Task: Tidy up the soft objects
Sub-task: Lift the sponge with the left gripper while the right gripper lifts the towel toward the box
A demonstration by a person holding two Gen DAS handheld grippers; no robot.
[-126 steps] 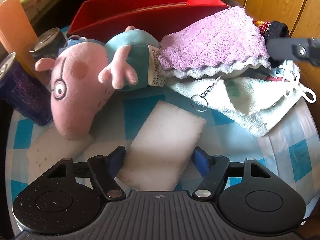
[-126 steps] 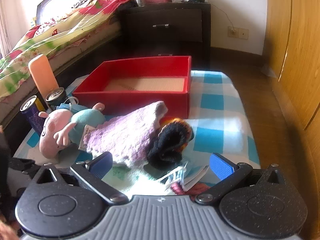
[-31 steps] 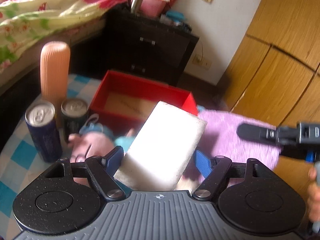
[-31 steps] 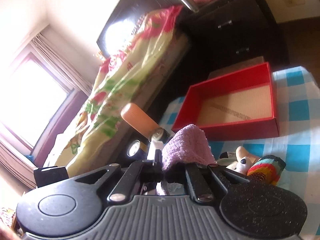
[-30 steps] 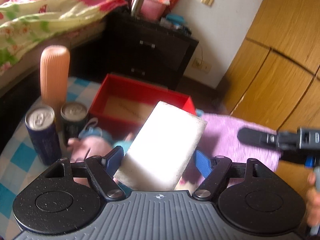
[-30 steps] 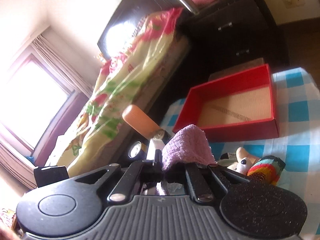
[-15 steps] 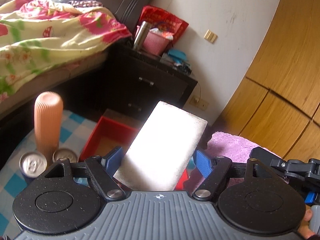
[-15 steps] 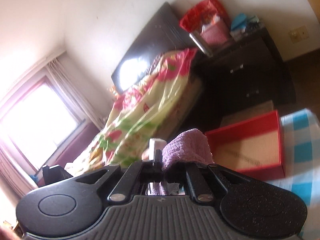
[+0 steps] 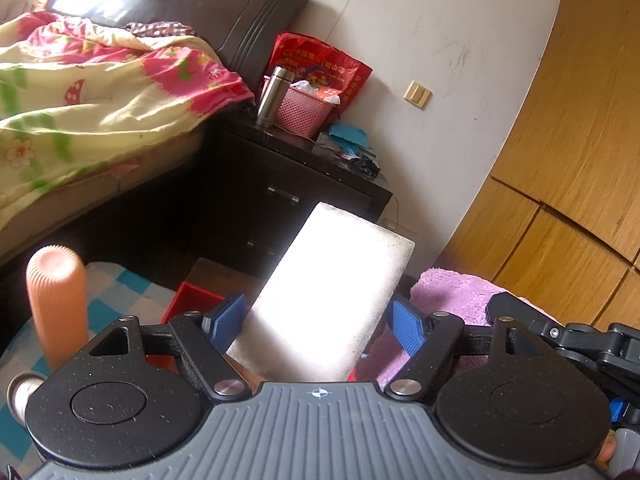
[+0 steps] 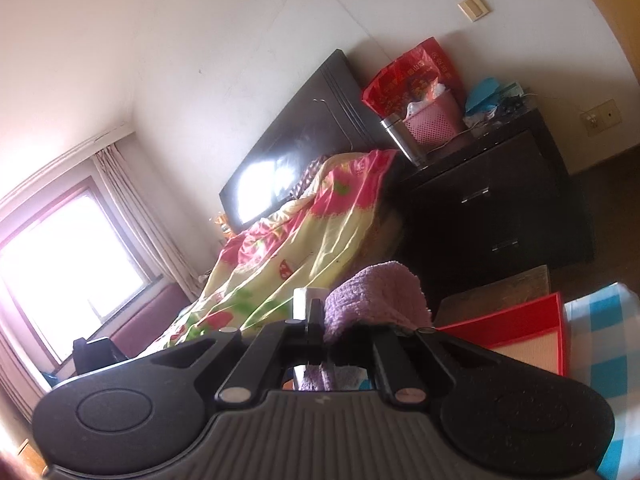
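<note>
Showing red bag [image 9: 320, 62] with yellow lettering, perhaps Chinese, unreadable.

I am seeing a white matt foam sponge block [image 9: 332, 304], a fluffy purple terry cloth [image 10: 376, 300], and a glossy red box [image 10: 520, 328].

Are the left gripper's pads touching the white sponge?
Touching. In the left wrist view both blue pads of the left gripper press the white sponge sides, holding it aloft.
</note>
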